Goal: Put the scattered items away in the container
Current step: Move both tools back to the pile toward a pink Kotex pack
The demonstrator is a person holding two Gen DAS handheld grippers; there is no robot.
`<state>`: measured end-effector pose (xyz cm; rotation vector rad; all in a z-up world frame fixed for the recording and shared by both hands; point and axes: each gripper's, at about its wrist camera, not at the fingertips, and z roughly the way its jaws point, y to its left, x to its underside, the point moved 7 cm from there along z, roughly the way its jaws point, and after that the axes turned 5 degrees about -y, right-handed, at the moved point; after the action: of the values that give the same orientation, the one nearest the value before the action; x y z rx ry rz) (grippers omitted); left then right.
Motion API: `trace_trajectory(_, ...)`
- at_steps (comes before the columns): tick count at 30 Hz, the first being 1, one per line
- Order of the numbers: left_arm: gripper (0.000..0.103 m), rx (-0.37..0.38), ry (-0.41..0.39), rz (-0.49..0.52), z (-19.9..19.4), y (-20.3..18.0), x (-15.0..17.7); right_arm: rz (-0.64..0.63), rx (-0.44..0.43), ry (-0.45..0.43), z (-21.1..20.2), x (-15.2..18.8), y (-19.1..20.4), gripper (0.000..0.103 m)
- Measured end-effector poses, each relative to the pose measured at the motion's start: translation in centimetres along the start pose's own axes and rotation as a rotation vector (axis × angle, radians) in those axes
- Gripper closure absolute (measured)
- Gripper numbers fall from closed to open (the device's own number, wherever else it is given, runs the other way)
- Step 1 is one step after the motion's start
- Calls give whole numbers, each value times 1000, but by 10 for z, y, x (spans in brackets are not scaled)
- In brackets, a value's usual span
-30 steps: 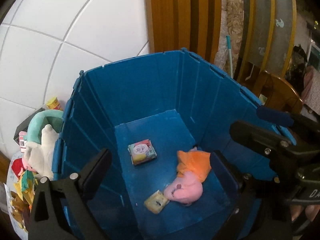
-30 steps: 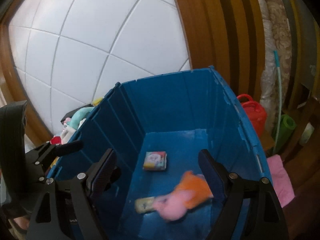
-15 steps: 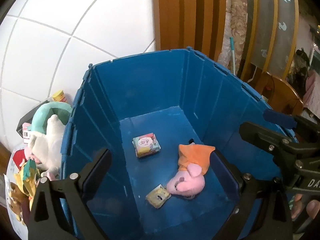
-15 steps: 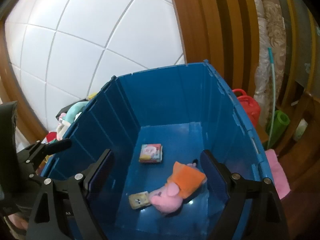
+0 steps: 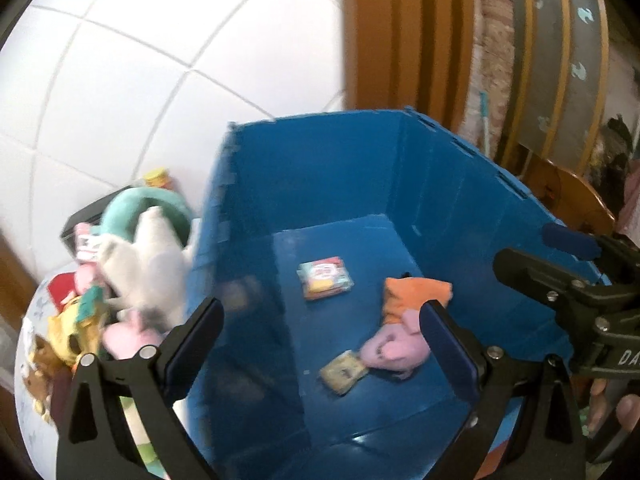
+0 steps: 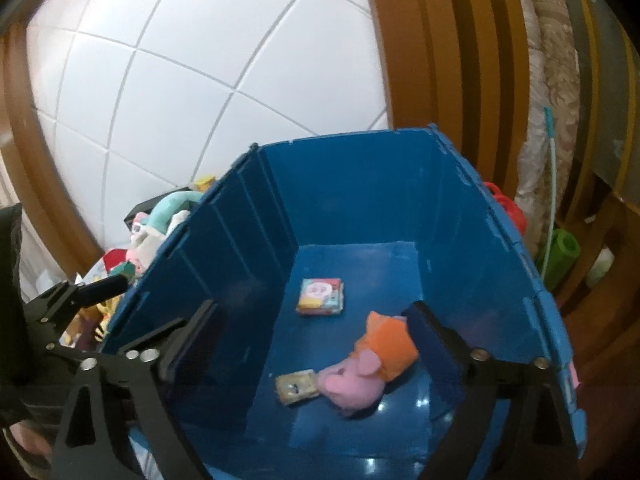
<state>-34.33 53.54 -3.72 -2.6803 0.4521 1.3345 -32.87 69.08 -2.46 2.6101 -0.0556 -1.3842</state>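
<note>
Hovering above the open top of the blue container point(image 6: 472, 240), the right gripper point(image 6: 316, 344) was seen with its jaws opening wide and nothing between the pads, which was judged to fit a release made straight over the bin so that a soft thing would land on the floor inside. Directly below and between those spread fingers, on the container floor, lay a pink plush with an orange dress point(image 6: 368, 368), a small yellowish card point(image 6: 297, 388) touching its snout end, and a colourful little book point(image 6: 321, 296) a little farther toward the back wall. The left gripper point(image 5: 320, 344) was likewise held wide and empty, poised over the container's left wall, presumably so that it could be swung to the items not yet tidied. Those were heaped outside, just beside that wall: a white plush point(image 5: 148, 264), a teal curved plush point(image 5: 140, 204), a pink plush point(image 5: 128, 336) and yellow toys point(image 5: 68, 328), well to the left of the left gripper's reach line
</note>
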Motion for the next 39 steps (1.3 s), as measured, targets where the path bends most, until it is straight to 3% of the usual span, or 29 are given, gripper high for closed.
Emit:
trace_trajectory(7,3,-93,-56,-79,-48,94,23,-31,-65,-24,0,6,70,0)
trace_trajectory(12,3,-173,-44,-125,-79,186,67,-59,-114,-46,1,13,144,0)
trace_trajectory(20,3,-316,71,-183,-113,342,178,-122,-206,-72,13,50,290,0)
trace_trajectory(23,3,-335,141,-210,-112,384,222,-132,-239,-39,25,79,336,0)
trace_trajectory(29,3,-315,277,-264,-97,412,299,-162,-230,147,67,162,383,0)
trace_trajectory(35,3,-293,375,-296,-76,402,358,-166,-215,317,106,234,375,0)
trace_trajectory(39,3,-282,423,-301,-64,387,386,-176,-210,380,116,267,365,0)
